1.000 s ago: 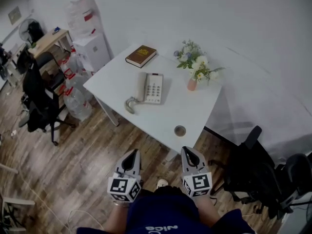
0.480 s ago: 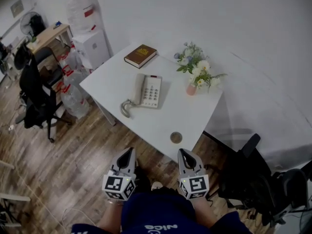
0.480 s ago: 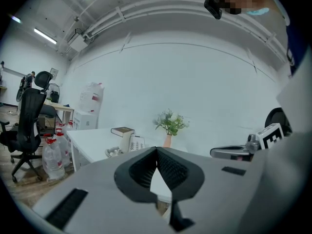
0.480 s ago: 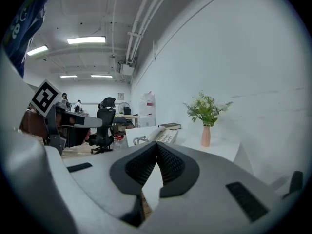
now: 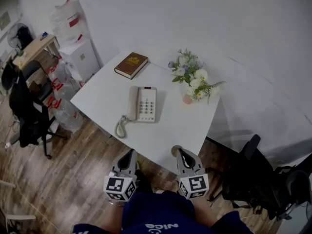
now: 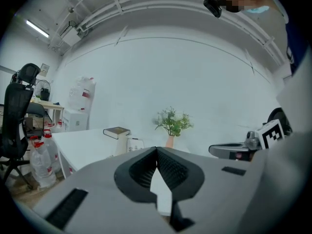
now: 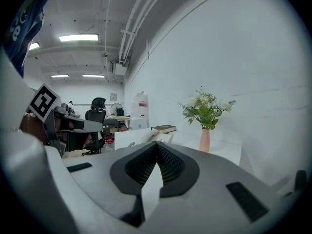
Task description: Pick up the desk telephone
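Note:
The beige desk telephone (image 5: 141, 105) lies on the white table (image 5: 102, 89), handset on its left side, coiled cord trailing toward the near edge. My left gripper (image 5: 130, 153) and right gripper (image 5: 178, 151) are both shut and hold nothing; they sit side by side at the table's near edge, well short of the phone. In the left gripper view, the telephone (image 6: 128, 145) shows beyond the shut left gripper (image 6: 156, 149). From the right gripper view, the telephone (image 7: 154, 137) lies past the shut right gripper (image 7: 157, 144).
A brown book (image 5: 130, 64) lies at the table's far corner, and a pink vase of flowers (image 5: 193, 81) stands at the right. A small round object (image 5: 174, 149) sits by the right gripper's tip. Office chairs (image 5: 29, 111) and boxes stand at left, another chair (image 5: 248, 177) at right.
The table and telephone have drawn closer in the head view. Both grippers now reach the table's near edge, and the right one partly covers the small round object. Both stay shut.

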Action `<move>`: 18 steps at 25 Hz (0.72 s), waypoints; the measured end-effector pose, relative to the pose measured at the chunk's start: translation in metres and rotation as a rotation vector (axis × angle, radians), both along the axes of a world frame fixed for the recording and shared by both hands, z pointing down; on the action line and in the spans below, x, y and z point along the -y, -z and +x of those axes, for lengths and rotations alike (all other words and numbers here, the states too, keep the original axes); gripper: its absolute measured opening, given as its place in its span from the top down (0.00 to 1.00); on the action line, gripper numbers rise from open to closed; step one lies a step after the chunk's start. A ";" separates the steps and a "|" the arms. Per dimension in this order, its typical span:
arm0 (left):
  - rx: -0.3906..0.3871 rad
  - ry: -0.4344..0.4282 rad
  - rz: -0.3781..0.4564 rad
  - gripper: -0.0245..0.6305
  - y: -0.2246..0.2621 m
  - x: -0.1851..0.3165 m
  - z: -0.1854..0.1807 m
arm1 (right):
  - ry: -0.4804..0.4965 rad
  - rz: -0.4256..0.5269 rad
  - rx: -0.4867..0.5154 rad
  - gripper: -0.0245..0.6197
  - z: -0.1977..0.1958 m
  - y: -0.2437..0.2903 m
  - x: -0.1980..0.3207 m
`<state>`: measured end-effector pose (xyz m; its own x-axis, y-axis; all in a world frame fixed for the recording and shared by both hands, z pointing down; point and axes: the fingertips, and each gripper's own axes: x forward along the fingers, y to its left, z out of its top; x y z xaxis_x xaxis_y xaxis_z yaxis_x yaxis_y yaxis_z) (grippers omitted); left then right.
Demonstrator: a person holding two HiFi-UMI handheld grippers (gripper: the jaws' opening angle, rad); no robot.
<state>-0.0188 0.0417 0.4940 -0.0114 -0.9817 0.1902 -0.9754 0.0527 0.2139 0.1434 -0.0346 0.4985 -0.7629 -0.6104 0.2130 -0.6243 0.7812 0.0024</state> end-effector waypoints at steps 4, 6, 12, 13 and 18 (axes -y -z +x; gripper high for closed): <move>0.005 -0.023 0.016 0.94 0.009 0.035 -0.038 | -0.037 0.010 0.000 0.93 -0.030 0.007 0.029; 0.006 -0.034 0.015 0.94 0.011 0.052 -0.057 | -0.063 0.009 -0.001 0.93 -0.044 0.010 0.042; -0.003 -0.108 -0.001 0.94 0.008 0.095 -0.108 | -0.144 -0.011 -0.008 0.93 -0.088 0.012 0.073; -0.006 -0.121 -0.003 0.94 0.008 0.101 -0.116 | -0.157 -0.013 -0.010 0.93 -0.095 0.012 0.078; -0.027 -0.192 -0.015 0.94 0.003 0.130 -0.153 | -0.226 -0.020 0.001 0.93 -0.132 0.012 0.098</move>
<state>-0.1716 -0.0888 0.4909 0.1809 -0.9624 0.2028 -0.9618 -0.1301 0.2408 0.0118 -0.1324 0.4869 -0.6072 -0.7617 0.2261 -0.7836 0.6212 -0.0118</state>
